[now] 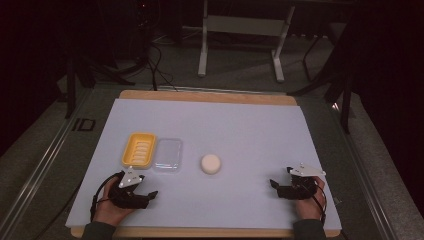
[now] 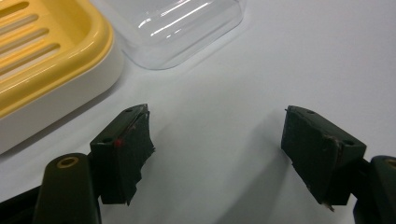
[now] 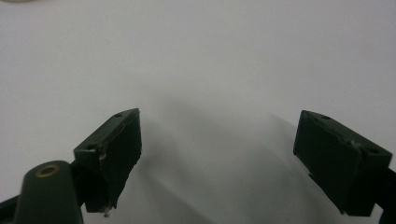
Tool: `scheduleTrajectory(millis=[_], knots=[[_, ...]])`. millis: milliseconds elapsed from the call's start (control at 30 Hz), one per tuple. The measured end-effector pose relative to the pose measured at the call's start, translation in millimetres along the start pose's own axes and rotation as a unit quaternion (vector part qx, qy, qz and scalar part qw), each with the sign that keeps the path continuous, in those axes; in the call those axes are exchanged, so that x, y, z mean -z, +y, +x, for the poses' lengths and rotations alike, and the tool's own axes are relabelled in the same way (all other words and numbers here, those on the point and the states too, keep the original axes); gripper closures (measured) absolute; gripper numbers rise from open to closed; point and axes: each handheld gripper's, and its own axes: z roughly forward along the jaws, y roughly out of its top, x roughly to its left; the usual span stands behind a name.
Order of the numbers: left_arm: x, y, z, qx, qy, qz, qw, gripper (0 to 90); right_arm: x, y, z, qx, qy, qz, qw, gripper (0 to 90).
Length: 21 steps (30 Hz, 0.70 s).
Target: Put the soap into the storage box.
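Observation:
A yellow slotted soap dish (image 1: 139, 149) lies left of centre on the white sheet, and a clear plastic lid (image 1: 167, 155) rests against its right side. To the right of the lid lies a round white soap bar (image 1: 210, 164). My left gripper (image 1: 144, 187) rests near the front edge, just below the dish, open and holding nothing. In the left gripper view the open jaws (image 2: 217, 135) face the dish (image 2: 42, 60) and the lid (image 2: 177, 28). At the front right, my right gripper (image 1: 281, 178) also stands open, with bare sheet between its jaws (image 3: 219, 135).
The white sheet (image 1: 250, 125) covers a wooden board whose edge shows at the back and front. Beyond the table stand a white metal frame (image 1: 240, 30) and floor cables (image 1: 155, 65). Grey rails run along both sides.

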Motion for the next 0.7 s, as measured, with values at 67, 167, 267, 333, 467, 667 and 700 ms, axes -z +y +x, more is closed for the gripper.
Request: scheduleTrajectory(millis=[67,167,267,333,467,667,700], knots=[[-0.1,1.5,-2.4,-0.007,-0.005,0.0,1.0,27.4,2.0,-1.0,1.7,0.006,-0.005,-0.01,0.9999,15.1],[-0.2,3.0,-2.9,-0.007,-0.007,0.001,1.0,27.8,2.2,-1.2,2.7,0.008,-0.009,-0.011,0.9999,15.1],[-0.9,6.4,-2.8,-0.007,-0.014,0.005,0.9999,29.0,1.5,-1.1,4.3,0.016,-0.014,-0.01,0.9997,15.1],[-0.9,7.2,-2.7,-0.004,-0.019,0.004,0.9998,29.1,1.6,-1.1,4.8,0.018,-0.015,-0.01,0.9997,15.1],[-1.3,10.8,-4.9,-0.017,-0.032,0.008,0.9993,29.9,3.3,-1.9,5.6,0.018,-0.021,-0.019,0.9994,15.1],[0.5,20.5,-6.7,-0.049,-0.046,0.017,0.9976,30.1,4.1,-2.4,5.8,0.019,-0.023,-0.024,0.9993,15.1],[0.5,20.5,-6.7,-0.049,-0.046,0.017,0.9976,30.1,4.1,-2.4,5.8,0.019,-0.023,-0.024,0.9993,15.1]])
